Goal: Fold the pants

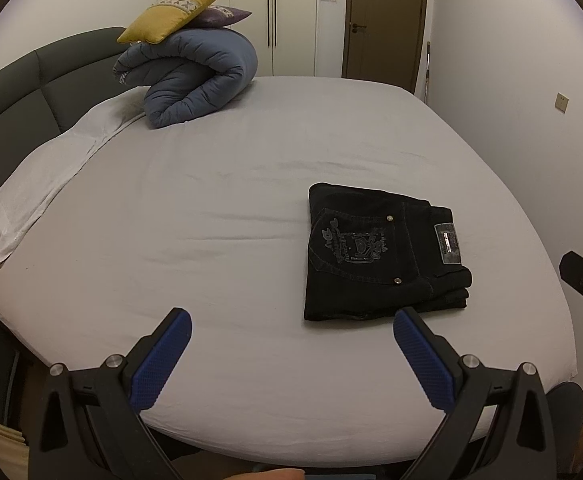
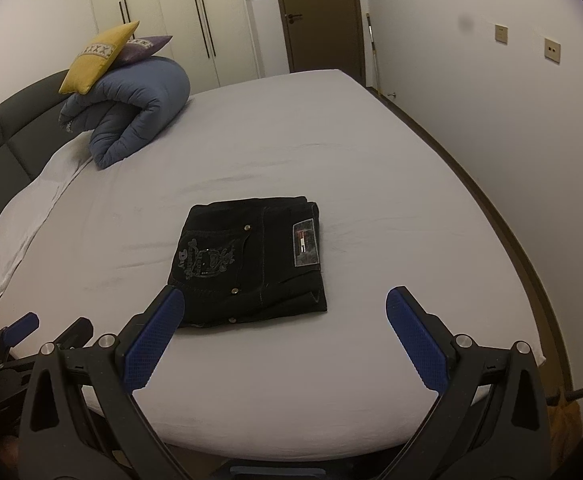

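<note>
1. Looking along the left gripper (image 1: 291,330), both blue pads (image 1: 161,360) are spread wide with nothing between them. They hover above the grey bed sheet (image 1: 211,200) near its front edge, touching no cloth.
   - The black pants (image 1: 383,256) lie ahead of the jaws and off toward the right-hand finger, just beyond its tip, as a compact square stack. The back pocket with its pale stitching and the waistband label face up.
   - Far ahead of the left-hand finger sits a rolled blue quilt (image 1: 195,76) with a yellow cushion (image 1: 171,14) on top, well apart from the pants.
   - A black piece at the far right edge looks like part of the other tool.

2. Looking along the right gripper (image 2: 283,306), its jaws are likewise wide apart and empty, held over the sheet.
   - Here the pants (image 2: 251,264) sit straight ahead, nearer the left-hand finger, whose tip overlaps the stack's near corner in this view. Whether it touches I cannot tell.
   - Layered edges show along the stack's near and right sides, lying fairly even.

3. Judging progress: the folding looks finished or nearly so. The bundle is tidy, flat and released by both tools. At most, a little squaring of edges might remain.
</note>
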`<action>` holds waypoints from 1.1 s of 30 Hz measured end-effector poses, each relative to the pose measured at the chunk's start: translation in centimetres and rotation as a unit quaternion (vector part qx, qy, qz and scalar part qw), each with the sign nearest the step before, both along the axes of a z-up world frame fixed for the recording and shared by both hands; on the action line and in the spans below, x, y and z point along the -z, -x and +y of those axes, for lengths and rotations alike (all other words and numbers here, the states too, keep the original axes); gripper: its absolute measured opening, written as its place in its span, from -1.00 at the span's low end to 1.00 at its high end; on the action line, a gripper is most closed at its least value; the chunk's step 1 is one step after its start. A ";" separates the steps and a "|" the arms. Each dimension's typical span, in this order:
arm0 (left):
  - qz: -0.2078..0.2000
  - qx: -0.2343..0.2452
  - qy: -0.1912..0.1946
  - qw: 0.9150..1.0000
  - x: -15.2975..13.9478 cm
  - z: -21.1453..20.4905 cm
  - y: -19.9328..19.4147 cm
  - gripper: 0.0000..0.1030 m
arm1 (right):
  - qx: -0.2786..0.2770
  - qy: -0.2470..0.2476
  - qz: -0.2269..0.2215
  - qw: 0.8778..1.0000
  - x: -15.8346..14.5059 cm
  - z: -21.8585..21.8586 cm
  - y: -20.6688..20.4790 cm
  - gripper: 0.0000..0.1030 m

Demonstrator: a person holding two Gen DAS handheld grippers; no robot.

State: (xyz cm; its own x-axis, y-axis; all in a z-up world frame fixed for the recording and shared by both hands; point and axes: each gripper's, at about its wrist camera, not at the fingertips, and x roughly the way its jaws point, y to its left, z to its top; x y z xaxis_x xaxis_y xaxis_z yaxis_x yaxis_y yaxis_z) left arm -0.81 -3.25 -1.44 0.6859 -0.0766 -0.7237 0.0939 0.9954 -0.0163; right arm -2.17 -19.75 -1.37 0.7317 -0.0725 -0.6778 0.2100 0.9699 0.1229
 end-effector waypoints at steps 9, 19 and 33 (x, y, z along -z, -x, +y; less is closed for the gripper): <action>0.003 0.000 -0.001 1.000 0.2 0.0 -0.3 1.00 | -0.008 0.007 0.004 1.000 0.1 0.3 -0.4 1.00; 0.004 0.004 -0.002 1.000 0.2 -0.1 -0.5 1.00 | -0.014 0.009 0.006 1.000 -0.1 0.9 -0.7 1.00; 0.003 0.005 0.000 1.000 0.2 0.0 -0.5 1.00 | -0.018 0.010 0.007 1.000 0.3 1.4 -0.6 1.00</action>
